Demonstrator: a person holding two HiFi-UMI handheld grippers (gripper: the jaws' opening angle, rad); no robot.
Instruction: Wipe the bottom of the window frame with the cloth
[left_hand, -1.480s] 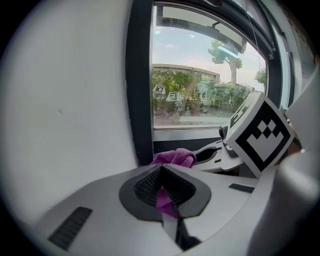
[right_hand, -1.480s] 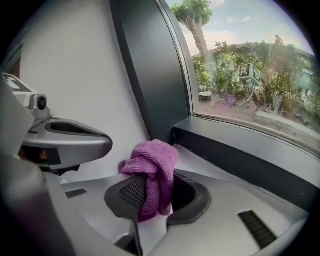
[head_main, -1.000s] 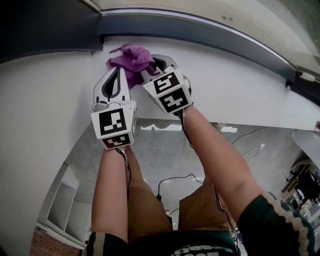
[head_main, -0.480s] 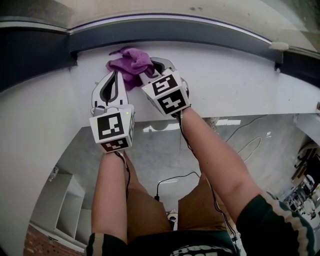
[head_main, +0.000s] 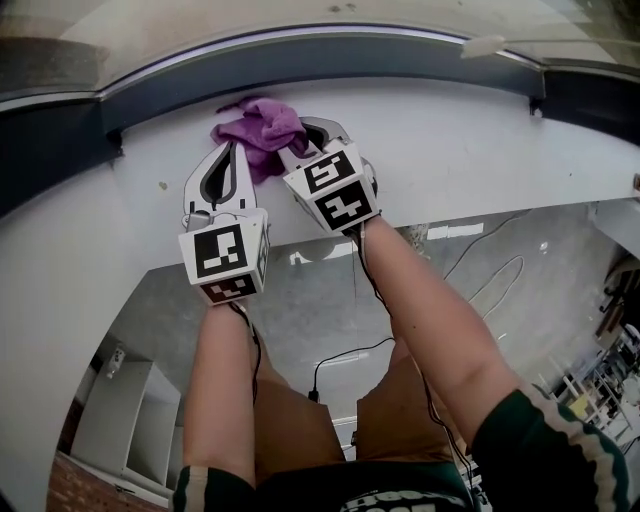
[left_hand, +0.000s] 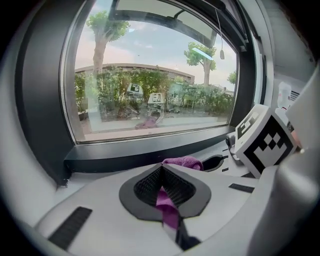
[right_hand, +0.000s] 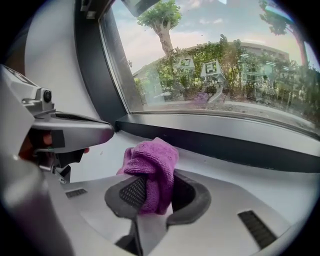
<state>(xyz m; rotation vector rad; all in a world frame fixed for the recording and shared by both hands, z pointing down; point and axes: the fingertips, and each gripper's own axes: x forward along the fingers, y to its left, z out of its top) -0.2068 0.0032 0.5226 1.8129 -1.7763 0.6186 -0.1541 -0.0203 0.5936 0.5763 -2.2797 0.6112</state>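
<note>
A purple cloth (head_main: 258, 128) lies bunched on the white sill (head_main: 470, 150), just below the dark bottom rail of the window frame (head_main: 400, 62). Both grippers grip it side by side. My left gripper (head_main: 234, 148) is shut on a thin strip of the cloth (left_hand: 166, 206), which shows between its pads in the left gripper view. The right gripper (head_main: 292, 146) is shut on the thick bunch of cloth (right_hand: 152, 167), which bulges above its jaws. In the right gripper view the frame's bottom rail (right_hand: 225, 146) runs just behind the cloth.
The window glass (left_hand: 150, 90) looks out on trees and a building. A white latch piece (head_main: 483, 46) sits on the frame at the upper right. Below the sill's edge I see the person's legs, a floor with cables (head_main: 350, 355) and a white shelf unit (head_main: 125, 420).
Both grippers and the cloth have slid to the right along the sill: the frame's left corner and the latch have shifted left in the head view. Both grips are unchanged.
</note>
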